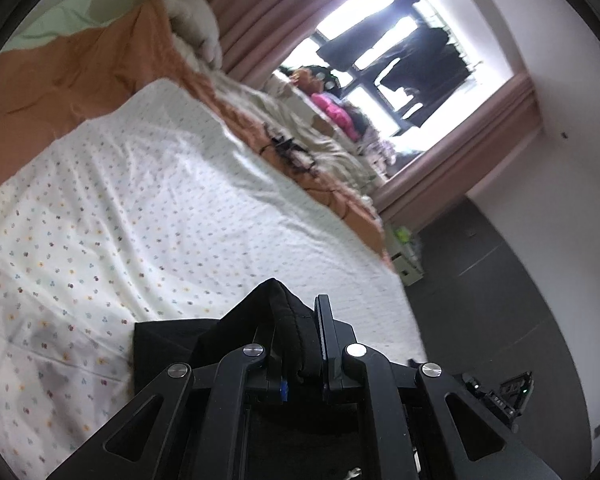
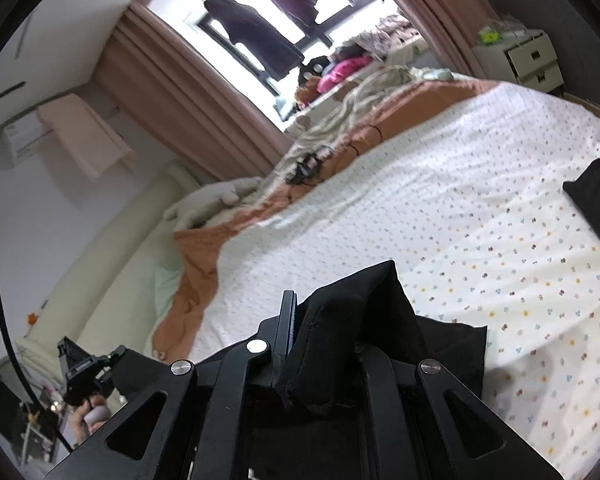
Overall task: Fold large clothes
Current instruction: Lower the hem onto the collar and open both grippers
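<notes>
A black garment [image 1: 168, 340] hangs from both grippers above a bed with a white dotted sheet [image 1: 140, 208]. My left gripper [image 1: 300, 320] is shut on a bunched, hemmed edge of the black garment. My right gripper [image 2: 320, 320] is shut on another bunched part of the black garment [image 2: 380, 312], which covers its right finger. More black cloth [image 2: 596, 196] shows at the right edge of the right wrist view. The rest of the garment is hidden below the grippers.
An orange blanket [image 1: 92, 64] and rumpled beige bedding [image 1: 300, 128] lie at the far side of the bed. Pink curtains [image 2: 188, 92] frame a bright window [image 1: 380, 40]. A white drawer unit [image 2: 528, 60] stands by the bed. Dark floor [image 1: 500, 280] lies beyond the bed's edge.
</notes>
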`<state>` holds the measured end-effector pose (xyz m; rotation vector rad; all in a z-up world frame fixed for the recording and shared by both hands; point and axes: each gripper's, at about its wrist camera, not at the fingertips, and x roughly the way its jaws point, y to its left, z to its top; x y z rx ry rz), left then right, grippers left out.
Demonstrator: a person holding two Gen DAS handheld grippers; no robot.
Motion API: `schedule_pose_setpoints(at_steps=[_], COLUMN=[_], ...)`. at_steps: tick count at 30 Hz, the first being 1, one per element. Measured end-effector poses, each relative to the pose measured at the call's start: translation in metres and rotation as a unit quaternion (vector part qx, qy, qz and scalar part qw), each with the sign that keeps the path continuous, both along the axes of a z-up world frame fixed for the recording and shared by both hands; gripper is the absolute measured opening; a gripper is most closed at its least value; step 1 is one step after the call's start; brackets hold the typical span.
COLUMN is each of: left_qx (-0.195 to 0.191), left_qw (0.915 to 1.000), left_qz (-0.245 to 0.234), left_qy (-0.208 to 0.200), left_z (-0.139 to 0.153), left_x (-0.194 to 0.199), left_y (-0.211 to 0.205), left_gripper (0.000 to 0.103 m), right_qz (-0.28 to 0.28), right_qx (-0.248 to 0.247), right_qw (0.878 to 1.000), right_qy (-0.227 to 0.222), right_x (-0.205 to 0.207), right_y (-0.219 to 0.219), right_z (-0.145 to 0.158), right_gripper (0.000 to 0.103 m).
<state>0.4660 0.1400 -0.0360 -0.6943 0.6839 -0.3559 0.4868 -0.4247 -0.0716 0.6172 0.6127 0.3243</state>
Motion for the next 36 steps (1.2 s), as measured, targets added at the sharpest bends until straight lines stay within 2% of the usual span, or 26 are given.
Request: schedule_pose_setpoints(at_steps=[9, 12, 17, 23, 26, 28, 30, 32, 33, 34, 35, 36], left_qx=[0.029, 0.035, 0.046, 0.076, 0.078, 0.077, 0.074, 0.067, 0.065, 0.062, 0.065, 0.073], left_qw=[0.9949, 0.9927, 0.9892, 0.9804, 0.9765, 0.9729, 0.97, 0.9712, 0.9725, 0.9749, 0.9759, 0.9769], left_qz=[0.015, 0.018, 0.026, 0.042, 0.052, 0.055, 0.052, 0.043, 0.039, 0.034, 0.036, 0.045], left_qy=[0.095, 0.114, 0.137, 0.177, 0.194, 0.211, 0.226, 0.224, 0.22, 0.211, 0.205, 0.196], left_z=[-0.081, -0.102, -0.127, -0.151, -0.165, -0.172, -0.175, -0.172, -0.17, -0.164, -0.158, -0.151], left_x=[0.073, 0.09, 0.112, 0.137, 0.144, 0.146, 0.148, 0.147, 0.147, 0.144, 0.142, 0.138], left_y=[-0.004, -0.005, -0.007, -0.012, -0.013, -0.014, -0.014, -0.014, -0.015, -0.014, -0.014, -0.013], left_gripper=[0.011, 0.011, 0.011, 0.012, 0.014, 0.015, 0.02, 0.037, 0.042, 0.052, 0.07, 0.08], right_qz=[-0.01, -0.014, -0.014, -0.013, -0.019, -0.017, -0.013, -0.003, 0.002, 0.004, 0.002, -0.004], right_qx=[-0.023, -0.031, -0.053, -0.077, -0.093, -0.096, -0.105, -0.11, -0.109, -0.106, -0.106, -0.108], right_qw=[0.996, 0.994, 0.99, 0.984, 0.978, 0.976, 0.976, 0.975, 0.976, 0.977, 0.978, 0.978], right_qy=[0.082, 0.102, 0.127, 0.162, 0.186, 0.193, 0.193, 0.192, 0.19, 0.187, 0.182, 0.176], right_x=[0.059, 0.073, 0.099, 0.13, 0.14, 0.142, 0.141, 0.14, 0.138, 0.137, 0.136, 0.133], right_y=[0.003, 0.003, 0.007, 0.013, 0.017, 0.019, 0.022, 0.024, 0.024, 0.024, 0.024, 0.023], right_z=[-0.06, -0.075, -0.093, -0.123, -0.136, -0.139, -0.136, -0.132, -0.128, -0.124, -0.12, -0.116], right_gripper=[0.009, 0.009, 0.01, 0.01, 0.01, 0.014, 0.018, 0.024, 0.028, 0.032, 0.044, 0.064])
